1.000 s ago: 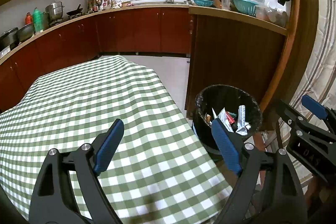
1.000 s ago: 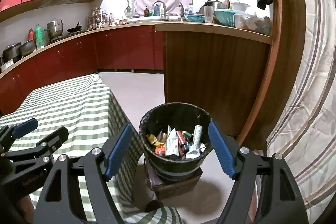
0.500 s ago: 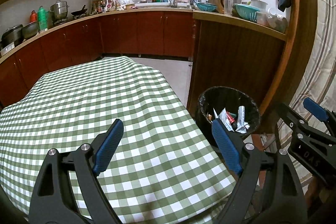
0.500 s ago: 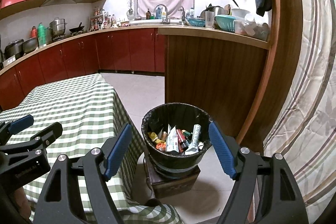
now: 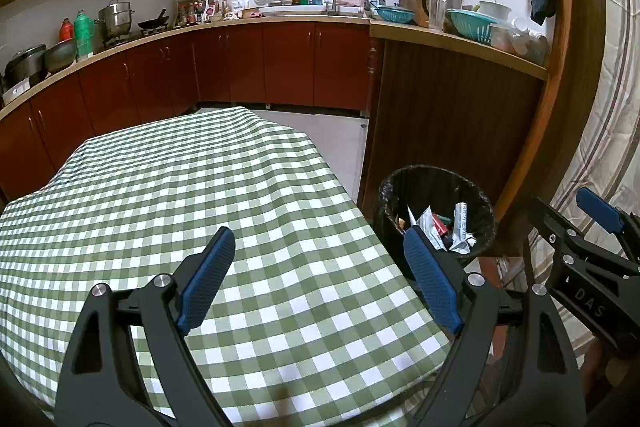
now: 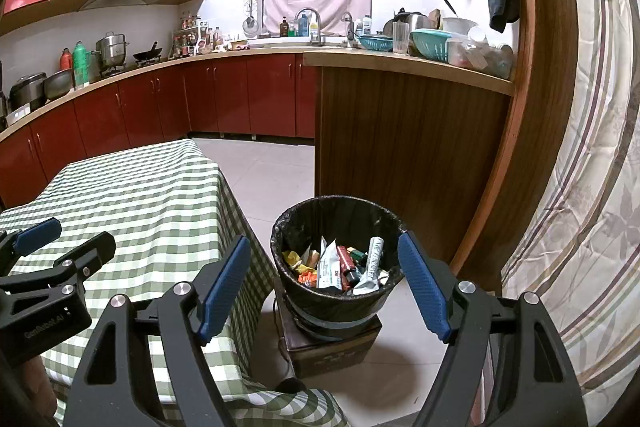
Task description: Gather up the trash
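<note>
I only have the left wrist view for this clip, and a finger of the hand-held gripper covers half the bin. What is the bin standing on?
Observer: In the right wrist view the black bin sits raised on a brown box, not straight on the floor tiles.
Operator: Is the right hand-held gripper carrying anything? I see only its side.
Observer: No. The right hand-held gripper is open, with nothing between its blue pads.
Operator: What lies in the bin's hidden left part?
Observer: Yellow and orange wrappers, against the liner.
</note>
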